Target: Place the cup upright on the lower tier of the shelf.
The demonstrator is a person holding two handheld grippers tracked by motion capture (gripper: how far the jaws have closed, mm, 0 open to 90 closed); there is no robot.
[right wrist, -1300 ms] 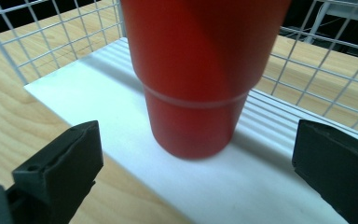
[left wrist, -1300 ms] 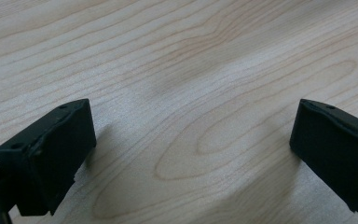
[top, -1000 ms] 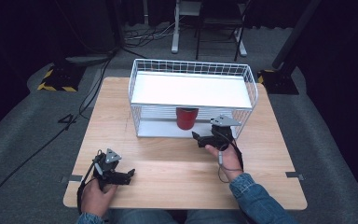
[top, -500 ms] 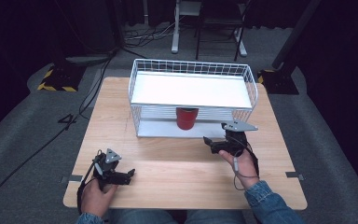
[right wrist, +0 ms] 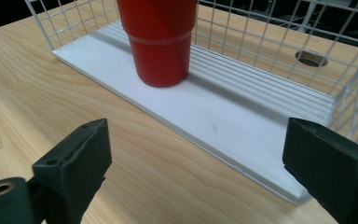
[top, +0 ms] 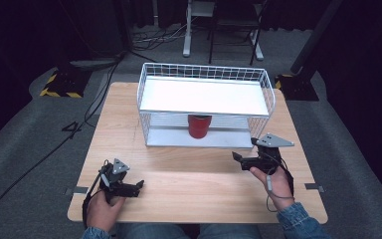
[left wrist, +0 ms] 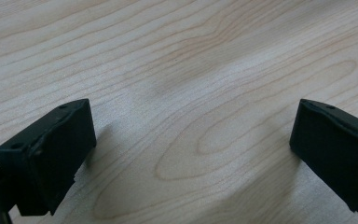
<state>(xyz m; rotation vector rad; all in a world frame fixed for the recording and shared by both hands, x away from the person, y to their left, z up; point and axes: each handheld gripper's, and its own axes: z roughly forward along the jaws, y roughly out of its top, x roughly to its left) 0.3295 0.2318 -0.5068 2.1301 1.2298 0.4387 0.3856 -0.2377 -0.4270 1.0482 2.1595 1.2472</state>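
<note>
On the counter [top: 189, 169], pale wood grain all round, sits the wire rack [top: 205, 107], white shelf on top, white base tray below. Down on that lower tray stands the cup [top: 199, 125], red, upright, just under the upper shelf, about midway along the front edge. From the right gripper view the cup [right wrist: 161, 39] reads as smooth plastic, tapering toward its foot, with a ridge ringing the wall. I'd call it light and thin-walled, likely empty, so it should lift easily but could flex or squirt out if pinched hard. Glossy surface, probably slippery. Best hold looks to be across the wall at or just above that ridge, coming in level from the open front, since the shelf overhead leaves little room to drop in from above.

Right claw [top: 243, 160] sits low over the counter, just off the rack's front right, pointed toward the cup, jaws spread wide with nothing between them. Left claw [top: 132, 188] hangs near the front left corner, well apart from the rack, jaws also wide apart over bare wood.
</note>
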